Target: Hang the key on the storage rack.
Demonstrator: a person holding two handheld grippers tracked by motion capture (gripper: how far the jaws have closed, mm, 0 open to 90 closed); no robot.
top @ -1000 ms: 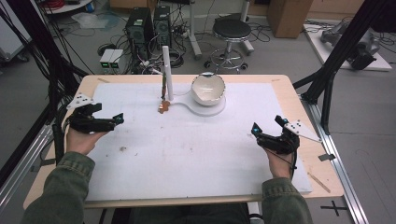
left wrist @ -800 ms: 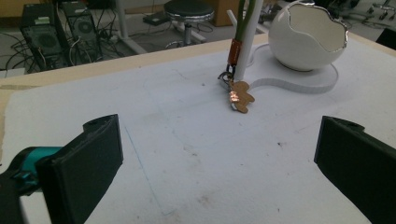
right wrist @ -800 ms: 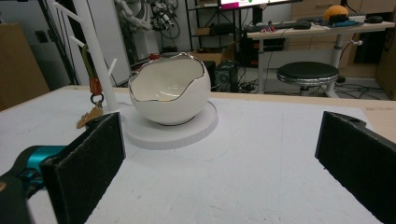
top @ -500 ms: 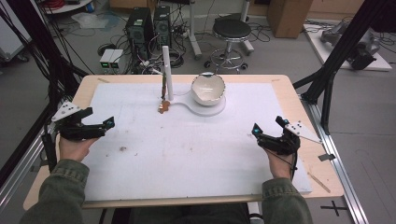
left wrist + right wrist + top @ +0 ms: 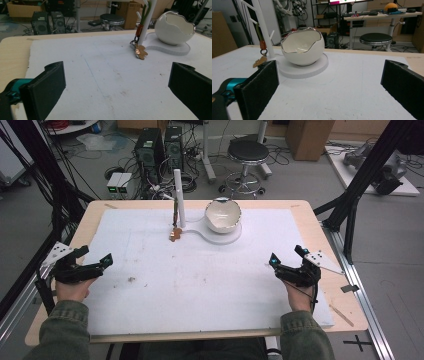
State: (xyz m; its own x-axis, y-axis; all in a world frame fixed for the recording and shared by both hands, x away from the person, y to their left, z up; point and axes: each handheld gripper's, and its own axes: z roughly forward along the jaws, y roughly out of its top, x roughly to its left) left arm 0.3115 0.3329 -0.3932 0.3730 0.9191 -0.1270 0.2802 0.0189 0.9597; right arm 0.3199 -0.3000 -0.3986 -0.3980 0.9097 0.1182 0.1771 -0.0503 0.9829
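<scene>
Left gripper [image 5: 95, 265]: fingers [image 5: 47, 87] spread wide, holding nothing; since half a second ago it has drawn further out toward the table's [image 5: 310, 215] left edge at 9 o'clock, away from the work; judged a retreat or rest, not an approach. Right gripper [image 5: 285, 265]: fingers [image 5: 259, 85] likewise wide and empty, resting unmoved at 4 o'clock. Key ring with its gold charm [image 5: 174, 235] hangs from the white peg stand [image 5: 177, 195] at 12 o'clock, charm touching the white mat [image 5: 200, 285]; well apart from both grippers. Egg-shaped bowl [image 5: 223, 214] stands on the stand's round base [image 5: 235, 237], just beside the post at its 3 o'clock; nothing lies between fingers and key ring.
</scene>
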